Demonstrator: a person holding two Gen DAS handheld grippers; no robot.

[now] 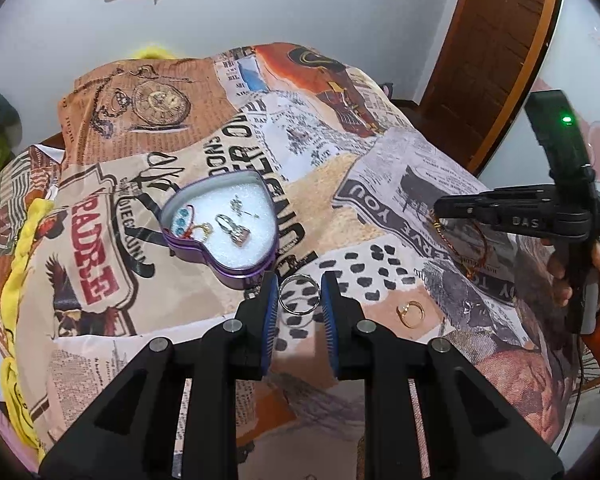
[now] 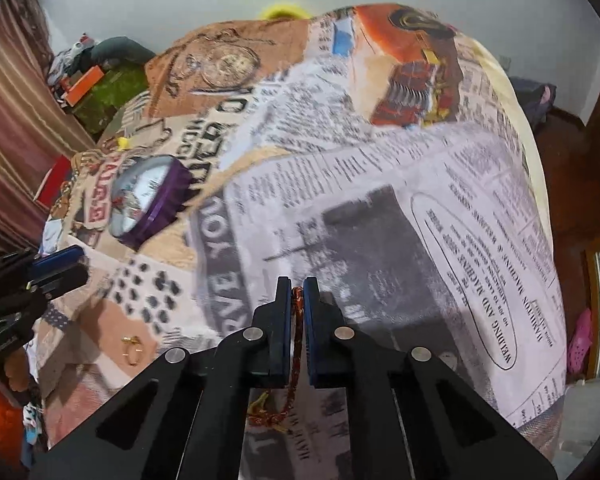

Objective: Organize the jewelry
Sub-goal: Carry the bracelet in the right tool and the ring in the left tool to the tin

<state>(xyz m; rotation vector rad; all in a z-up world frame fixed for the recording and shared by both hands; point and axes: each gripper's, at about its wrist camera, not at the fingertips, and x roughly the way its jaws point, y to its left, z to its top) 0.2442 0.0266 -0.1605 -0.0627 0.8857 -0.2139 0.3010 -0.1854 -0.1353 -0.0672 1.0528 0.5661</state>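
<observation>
A purple heart-shaped tin (image 1: 220,258) lined with white foam lies open on the printed cloth and holds several rings and blue-stone pieces; it also shows in the right wrist view (image 2: 162,204). My left gripper (image 1: 299,300) is open, its blue pads on either side of a silver ring (image 1: 300,294) lying on the cloth just in front of the tin. A gold ring (image 1: 411,312) lies to the right, also seen in the right wrist view (image 2: 133,350). My right gripper (image 2: 297,300) is shut on a red-and-gold thread bracelet (image 2: 296,360) that hangs down from it above the cloth.
The printed newspaper-pattern cloth (image 1: 380,184) covers a rounded surface that falls away at the sides. A yellow braided cord (image 1: 20,248) runs along the left edge. A wooden door (image 1: 500,40) stands at the back right. Clutter lies by the curtain (image 2: 16,120).
</observation>
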